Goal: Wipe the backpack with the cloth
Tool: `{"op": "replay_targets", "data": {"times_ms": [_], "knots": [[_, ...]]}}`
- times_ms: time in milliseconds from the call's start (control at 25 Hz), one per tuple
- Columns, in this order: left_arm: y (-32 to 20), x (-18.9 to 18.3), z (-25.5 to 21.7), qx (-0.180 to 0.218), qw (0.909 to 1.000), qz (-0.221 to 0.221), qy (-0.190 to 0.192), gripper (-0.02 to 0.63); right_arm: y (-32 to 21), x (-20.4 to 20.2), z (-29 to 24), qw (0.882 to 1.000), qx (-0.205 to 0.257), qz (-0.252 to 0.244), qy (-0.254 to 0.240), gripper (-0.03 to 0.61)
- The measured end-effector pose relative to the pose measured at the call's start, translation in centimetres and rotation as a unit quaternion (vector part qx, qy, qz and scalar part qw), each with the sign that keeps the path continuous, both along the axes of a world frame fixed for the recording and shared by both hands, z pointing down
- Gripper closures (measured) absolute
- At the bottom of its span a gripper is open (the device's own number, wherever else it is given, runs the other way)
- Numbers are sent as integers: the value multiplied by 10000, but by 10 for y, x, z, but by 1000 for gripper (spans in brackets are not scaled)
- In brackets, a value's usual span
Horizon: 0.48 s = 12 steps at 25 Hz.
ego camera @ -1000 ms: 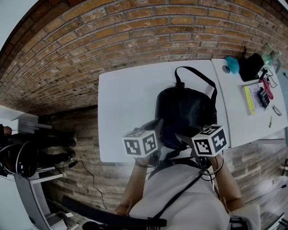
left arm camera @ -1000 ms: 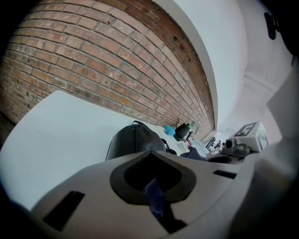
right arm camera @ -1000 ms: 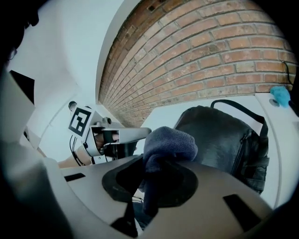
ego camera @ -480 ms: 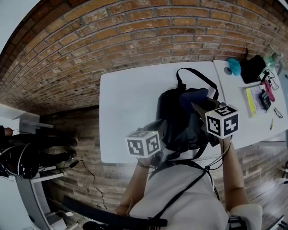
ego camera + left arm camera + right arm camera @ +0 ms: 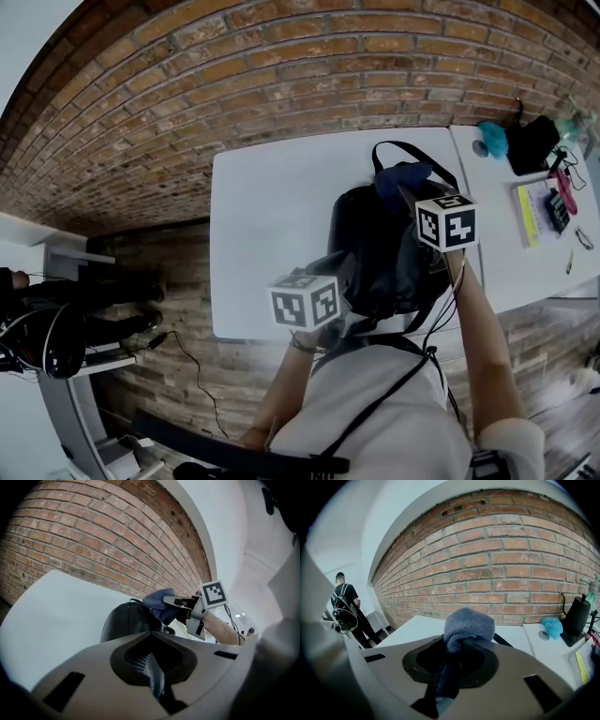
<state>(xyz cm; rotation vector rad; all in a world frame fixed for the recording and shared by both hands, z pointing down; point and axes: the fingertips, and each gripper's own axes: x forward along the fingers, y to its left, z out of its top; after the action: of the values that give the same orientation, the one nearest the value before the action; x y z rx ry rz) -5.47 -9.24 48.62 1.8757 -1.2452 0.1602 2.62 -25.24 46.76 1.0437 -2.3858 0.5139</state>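
A black backpack [image 5: 375, 246] lies on the white table [image 5: 272, 225], its carry strap [image 5: 412, 152] pointing to the far side. My right gripper [image 5: 405, 187] is shut on a bunched blue cloth [image 5: 396, 178] and holds it over the backpack's far end. The right gripper view shows the cloth [image 5: 468, 623] bulging out past the jaws of the right gripper [image 5: 457, 641]. My left gripper [image 5: 339, 270] sits at the backpack's near left edge, its jaws shut and seemingly pinching dark backpack material. From the left gripper [image 5: 151, 665] I see the backpack [image 5: 126, 623] and the cloth [image 5: 159, 605].
A second white table [image 5: 506, 253] adjoins on the right with a teal item [image 5: 489, 139], a black object [image 5: 531, 142] and a yellow-edged notebook [image 5: 523, 208]. A brick wall [image 5: 234, 84] runs behind. A person [image 5: 344, 604] stands far left; cables lie on the floor [image 5: 183, 361].
My right gripper has carried the cloth from the backpack's near edge across it to the far end by the strap. The left gripper has stayed put.
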Motion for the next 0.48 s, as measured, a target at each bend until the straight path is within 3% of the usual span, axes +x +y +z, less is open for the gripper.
{"op": "replay_targets", "data": {"times_ms": [480], "knots": [[2, 3, 2, -24, 10000, 24, 10, 610, -1, 3, 41, 9988, -430, 91, 193, 505]]}}
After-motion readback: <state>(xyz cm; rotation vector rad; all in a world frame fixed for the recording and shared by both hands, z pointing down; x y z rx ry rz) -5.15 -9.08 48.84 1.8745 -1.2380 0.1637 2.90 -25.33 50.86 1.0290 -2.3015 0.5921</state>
